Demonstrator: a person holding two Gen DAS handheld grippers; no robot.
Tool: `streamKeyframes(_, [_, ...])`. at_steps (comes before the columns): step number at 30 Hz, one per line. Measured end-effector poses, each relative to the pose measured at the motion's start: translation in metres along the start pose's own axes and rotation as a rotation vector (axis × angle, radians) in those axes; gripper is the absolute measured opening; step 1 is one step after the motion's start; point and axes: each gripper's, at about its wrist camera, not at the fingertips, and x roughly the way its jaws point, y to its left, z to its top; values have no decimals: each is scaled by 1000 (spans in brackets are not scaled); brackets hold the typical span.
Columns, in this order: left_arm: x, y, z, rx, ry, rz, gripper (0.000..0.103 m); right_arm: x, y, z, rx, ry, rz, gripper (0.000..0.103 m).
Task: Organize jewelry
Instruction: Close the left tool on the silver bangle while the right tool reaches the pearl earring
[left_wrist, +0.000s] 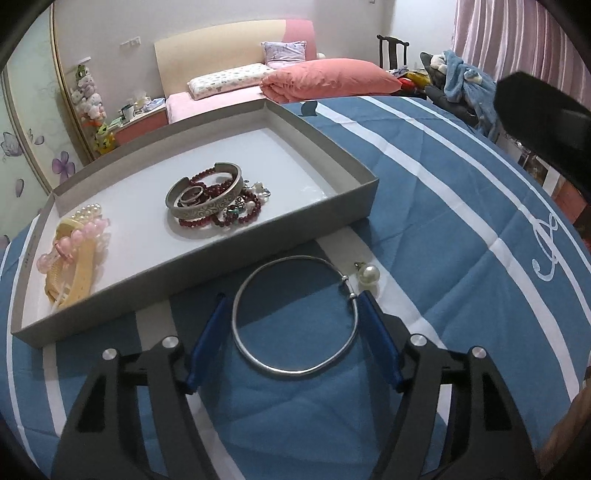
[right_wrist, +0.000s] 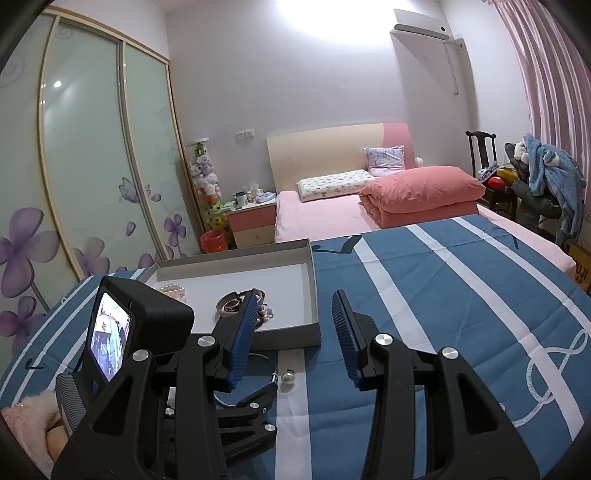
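Note:
A thin silver bangle lies flat on the blue striped bedspread, with a pearl earring just to its right. My left gripper is open, its blue fingers on either side of the bangle, low over the cloth. The grey tray beyond holds a wide silver cuff on red bead strings, and pink and yellow hair clips at its left end. My right gripper is open and empty, held above the bed to the right of the left gripper, with the pearl below.
The blue striped bedspread stretches to the right of the tray. A pink quilt and pillows lie at the head of the bed. A wardrobe with purple flowers stands to the left, a chair with clothes to the right.

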Motion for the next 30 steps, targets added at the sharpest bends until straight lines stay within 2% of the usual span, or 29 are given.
streamKeyframes(7, [-8, 27, -11, -48, -1, 38, 68, 4, 1, -2, 3, 20, 4, 44])
streamKeyframes(12, [-24, 75, -32, -119, 1, 95, 68, 10, 6, -5, -9, 49, 12, 44])
streamKeyframes(23, [-55, 160, -69, -270, 0, 193, 68, 34, 12, -21, -65, 207, -21, 44])
streamKeyframes(30, [-61, 175, -76, -302, -2, 205, 68, 53, 16, -31, -110, 320, -35, 43])
